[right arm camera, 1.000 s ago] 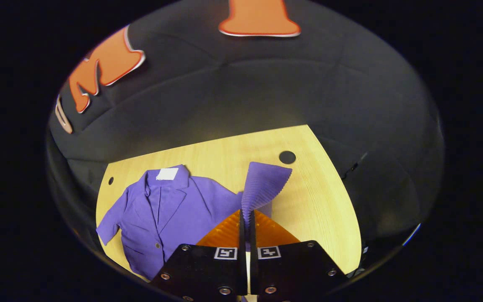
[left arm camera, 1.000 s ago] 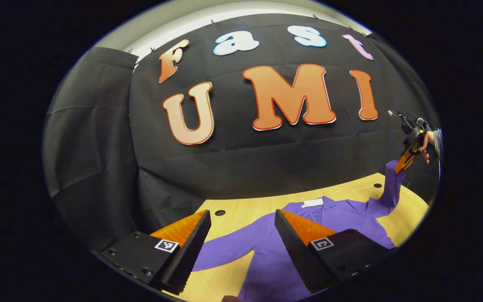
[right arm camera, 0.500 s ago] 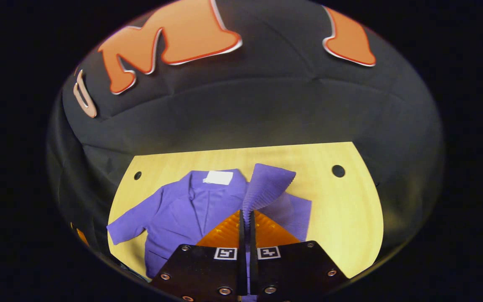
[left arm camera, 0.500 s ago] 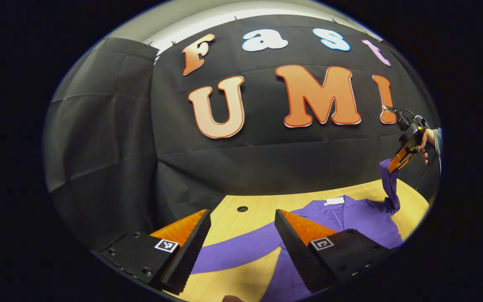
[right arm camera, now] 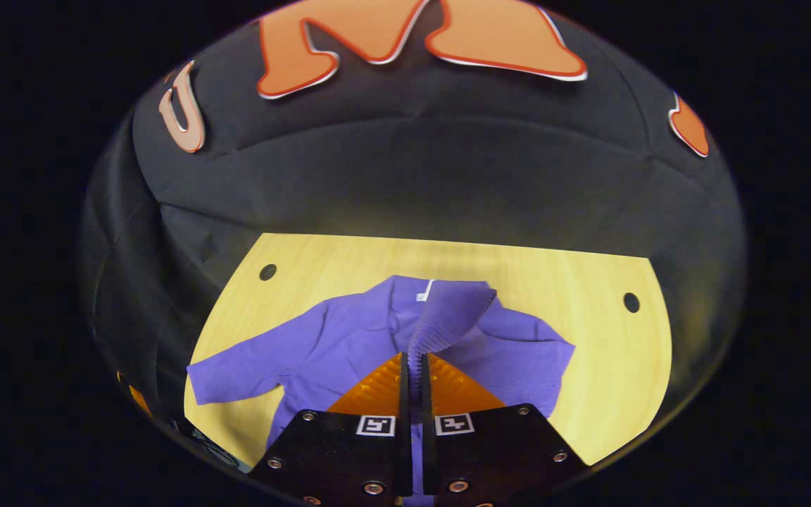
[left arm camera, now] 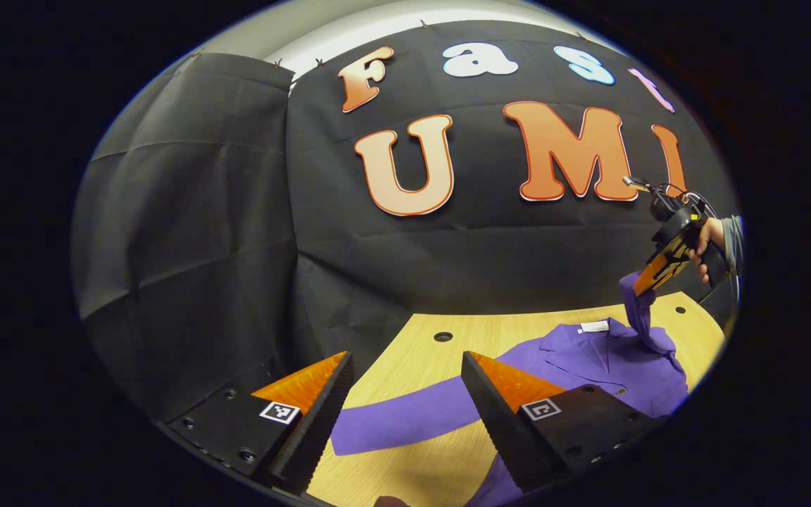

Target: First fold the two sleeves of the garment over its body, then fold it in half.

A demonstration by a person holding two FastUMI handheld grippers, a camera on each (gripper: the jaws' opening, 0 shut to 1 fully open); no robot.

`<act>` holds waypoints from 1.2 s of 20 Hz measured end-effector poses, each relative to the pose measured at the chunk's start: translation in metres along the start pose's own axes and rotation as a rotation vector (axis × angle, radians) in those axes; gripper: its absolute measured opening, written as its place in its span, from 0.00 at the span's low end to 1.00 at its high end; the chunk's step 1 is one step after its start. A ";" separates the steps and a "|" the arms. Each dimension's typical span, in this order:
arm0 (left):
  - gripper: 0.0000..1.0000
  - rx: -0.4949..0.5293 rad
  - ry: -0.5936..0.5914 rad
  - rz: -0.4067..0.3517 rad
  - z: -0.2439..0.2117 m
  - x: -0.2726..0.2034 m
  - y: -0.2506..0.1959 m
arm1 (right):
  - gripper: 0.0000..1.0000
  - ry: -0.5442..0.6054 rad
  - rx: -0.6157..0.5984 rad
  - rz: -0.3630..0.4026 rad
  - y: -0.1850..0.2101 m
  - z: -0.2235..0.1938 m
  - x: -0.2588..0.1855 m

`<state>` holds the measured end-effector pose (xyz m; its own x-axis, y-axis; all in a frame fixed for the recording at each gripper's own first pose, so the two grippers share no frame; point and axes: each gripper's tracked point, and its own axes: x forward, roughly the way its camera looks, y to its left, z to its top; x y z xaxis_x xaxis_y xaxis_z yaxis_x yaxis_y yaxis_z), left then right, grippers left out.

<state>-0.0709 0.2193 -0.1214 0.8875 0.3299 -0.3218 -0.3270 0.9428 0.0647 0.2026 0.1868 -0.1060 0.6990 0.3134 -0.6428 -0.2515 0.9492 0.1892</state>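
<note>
Purple garment (right arm camera: 349, 345) lies face up on wooden counter (right arm camera: 588, 282), collar toward booth wall. One sleeve (right arm camera: 448, 317) raised off counter, hanging over garment body, cuff clamped between fingers of right tool (right arm camera: 412, 370) (jaws pressed together on fabric). In left gripper view, hand (left arm camera: 705, 239) grips that tool, tilted downward. Other sleeve (left arm camera: 405, 419) flat on counter. Left tool (left arm camera: 405, 401) above it, jaws spread wide, grasping nothing.

The right gripper (right arm camera: 412, 366) sits at lower centre, fingers pinched together; the left gripper (left arm camera: 405, 401) holds its fingers spread wide.
</note>
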 end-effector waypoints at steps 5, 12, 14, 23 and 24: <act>0.98 0.015 0.008 0.016 0.000 0.009 0.005 | 0.50 -0.122 0.013 0.116 0.044 0.019 -0.014; 0.98 -0.028 0.153 -0.017 -0.027 0.053 0.012 | 0.93 -0.373 -0.002 0.056 -0.001 0.051 -0.095; 0.99 -0.054 0.256 -0.047 -0.047 0.065 0.010 | 0.94 -0.427 0.007 0.053 -0.015 0.042 -0.125; 0.99 -0.229 0.662 0.004 -0.120 0.100 0.057 | 0.93 -0.669 -0.023 -0.218 -0.109 0.013 -0.273; 0.99 -0.238 0.713 0.006 -0.133 0.102 0.057 | 0.93 -0.689 -0.022 -0.228 -0.112 0.012 -0.289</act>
<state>-0.0422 0.3001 -0.2760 0.4869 0.1476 -0.8609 -0.4644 0.8785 -0.1121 0.0370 -0.0095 0.0672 0.9968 0.0623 -0.0493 -0.0578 0.9946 0.0867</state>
